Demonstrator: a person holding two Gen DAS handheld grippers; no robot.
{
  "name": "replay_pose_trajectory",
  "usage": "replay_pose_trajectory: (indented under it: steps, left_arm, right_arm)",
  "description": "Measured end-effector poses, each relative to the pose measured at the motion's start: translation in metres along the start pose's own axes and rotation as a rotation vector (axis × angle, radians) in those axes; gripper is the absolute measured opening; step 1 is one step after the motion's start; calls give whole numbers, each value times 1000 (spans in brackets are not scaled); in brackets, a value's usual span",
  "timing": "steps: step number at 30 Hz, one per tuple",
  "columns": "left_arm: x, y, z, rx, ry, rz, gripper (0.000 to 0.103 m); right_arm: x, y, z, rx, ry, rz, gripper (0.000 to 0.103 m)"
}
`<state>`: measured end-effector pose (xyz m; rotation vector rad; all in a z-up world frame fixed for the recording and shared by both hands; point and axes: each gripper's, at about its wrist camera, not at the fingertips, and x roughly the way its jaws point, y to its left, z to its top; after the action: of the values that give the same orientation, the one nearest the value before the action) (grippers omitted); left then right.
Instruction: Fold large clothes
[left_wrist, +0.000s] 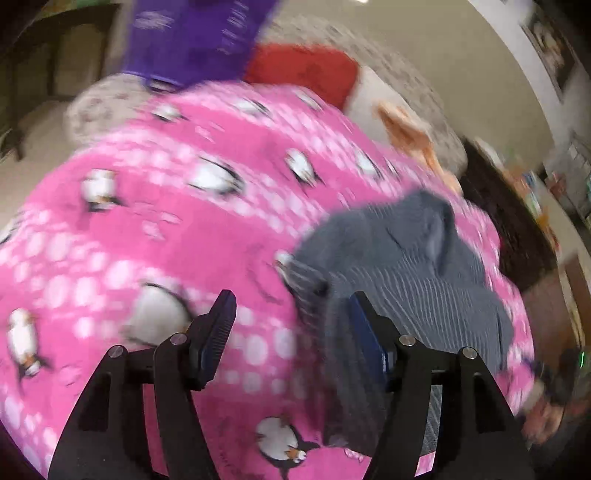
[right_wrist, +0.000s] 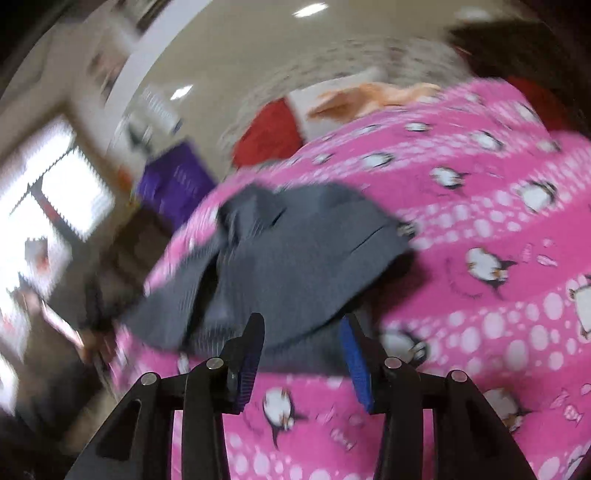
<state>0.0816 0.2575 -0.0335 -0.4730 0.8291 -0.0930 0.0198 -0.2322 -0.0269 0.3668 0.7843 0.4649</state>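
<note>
The grey garment (left_wrist: 402, 266) lies crumpled on the pink penguin blanket (left_wrist: 177, 221) that covers the bed, near the blanket's edge beside a dark piece of furniture (left_wrist: 513, 236). The left hand-held gripper (left_wrist: 291, 332) has its jaws apart, and one fold of the grey cloth hangs against its blue pad without being pinched. The right hand-held gripper (right_wrist: 303, 350) is also open just in front of the garment, holding nothing, while a purple basket (left_wrist: 192, 37) and a red cushion (left_wrist: 303, 70) are at the far side of the bed.
</note>
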Motion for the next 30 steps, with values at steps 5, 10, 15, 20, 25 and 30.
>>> replay_pose_trajectory:
  steps: [5,10,15,20,25,30]
  left_arm:
    - [-47,-53,-45,110,-31,-190,40]
    - [-32,-106,-127,242,169,-261,28]
    - [8,-115,-127,250,169,-29,28]
    - [6,-133,-109,265,96,-65,28]
    - [15,-128,-94,215,117,-79,28]
    - [2,-126,-75,152,119,-153,28]
  right_arm:
    - [34,30,-24,-130,77,-37,15]
    - [63,53,-35,-165,136,-34,10]
    - [86,45,-28,-84,114,-49,10]
    - [100,39,-21,-57,111,-119,10]
    - [110,42,9,-68,64,-125,10]
    - [117,40,50,-69,28,-93,10]
